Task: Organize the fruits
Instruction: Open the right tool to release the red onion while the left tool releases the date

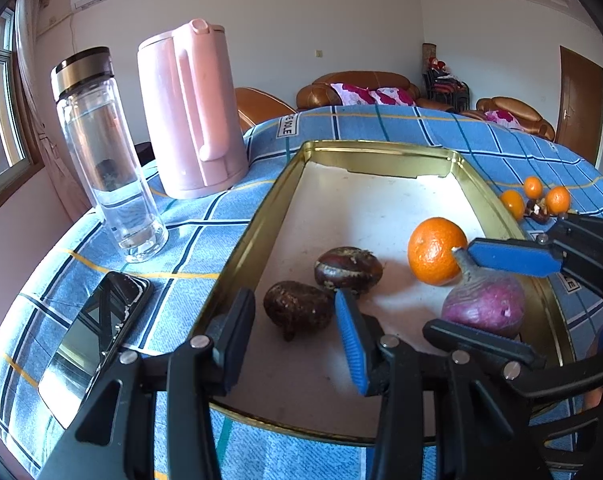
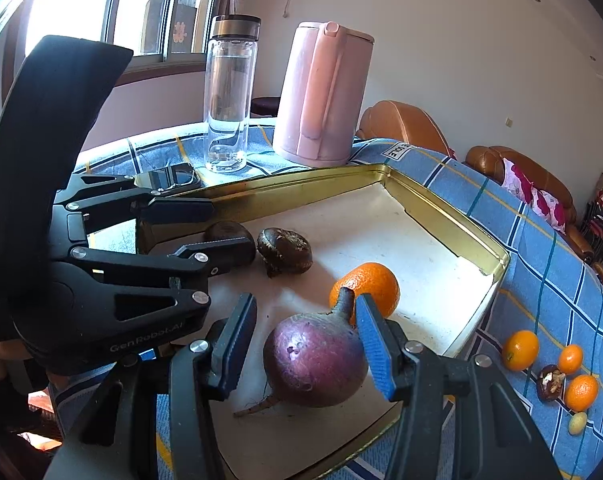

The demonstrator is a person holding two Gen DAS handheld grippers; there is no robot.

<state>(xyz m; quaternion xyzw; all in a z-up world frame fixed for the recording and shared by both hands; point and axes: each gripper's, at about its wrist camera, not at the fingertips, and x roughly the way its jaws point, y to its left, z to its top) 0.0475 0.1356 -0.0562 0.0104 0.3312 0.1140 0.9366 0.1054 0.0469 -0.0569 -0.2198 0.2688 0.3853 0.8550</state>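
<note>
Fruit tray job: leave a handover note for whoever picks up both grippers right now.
Left gripper: closed around the near chestnut, which sits on the tray floor; pads look to be against it.
Right gripper: shut on the purple root, also resting in the tray.
Done: an orange and a second chestnut already lie in the tray.
Left: three small oranges, a cracked chestnut and a pale small piece lie on the cloth beside the tray.
</note>
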